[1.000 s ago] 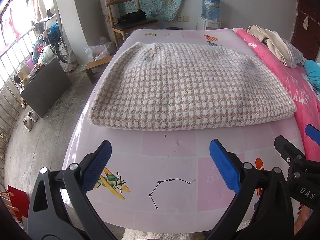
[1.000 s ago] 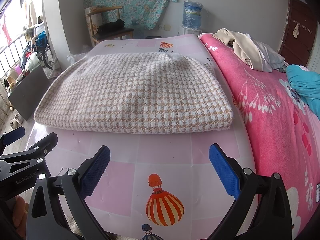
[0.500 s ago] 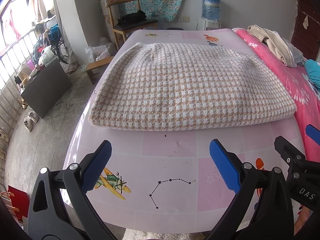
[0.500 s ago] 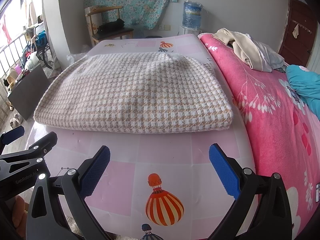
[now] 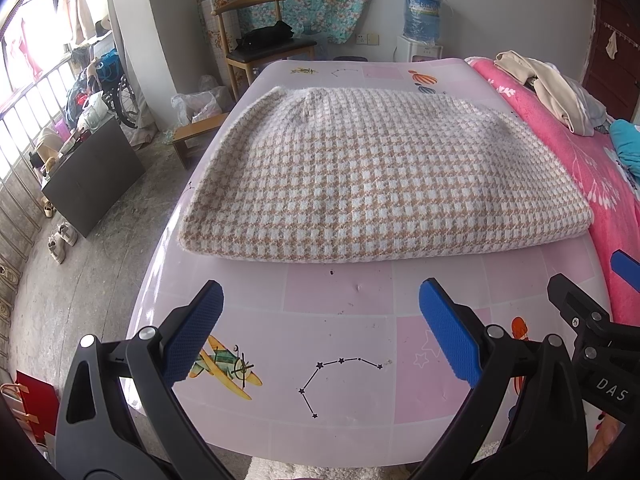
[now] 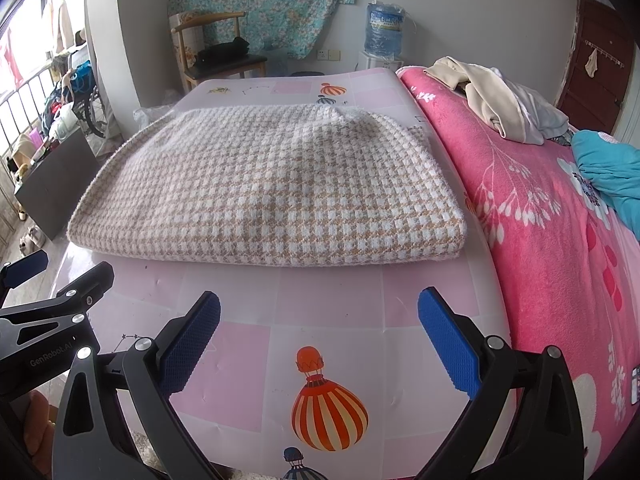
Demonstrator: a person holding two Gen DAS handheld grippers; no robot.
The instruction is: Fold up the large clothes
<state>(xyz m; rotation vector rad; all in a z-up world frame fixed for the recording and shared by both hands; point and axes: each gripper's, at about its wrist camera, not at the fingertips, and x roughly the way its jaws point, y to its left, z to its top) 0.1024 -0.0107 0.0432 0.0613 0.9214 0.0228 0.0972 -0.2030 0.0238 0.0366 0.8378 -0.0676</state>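
A large beige-and-white houndstooth knit garment (image 5: 376,176) lies folded into a thick rectangle on the pink patterned table cover (image 5: 340,304); it also shows in the right wrist view (image 6: 272,188). My left gripper (image 5: 320,320) is open and empty, hovering over the table's near part, short of the garment's near edge. My right gripper (image 6: 320,320) is open and empty too, beside the left one, which shows at the left edge (image 6: 52,312). The right gripper's fingers (image 5: 576,300) show at the right of the left wrist view.
A bed with a pink floral blanket (image 6: 552,216) adjoins the table on the right, with a cream clothes pile (image 6: 492,100) and a teal garment (image 6: 608,168). A wooden chair (image 5: 260,44) and water dispenser (image 5: 420,20) stand behind. The floor drops off left.
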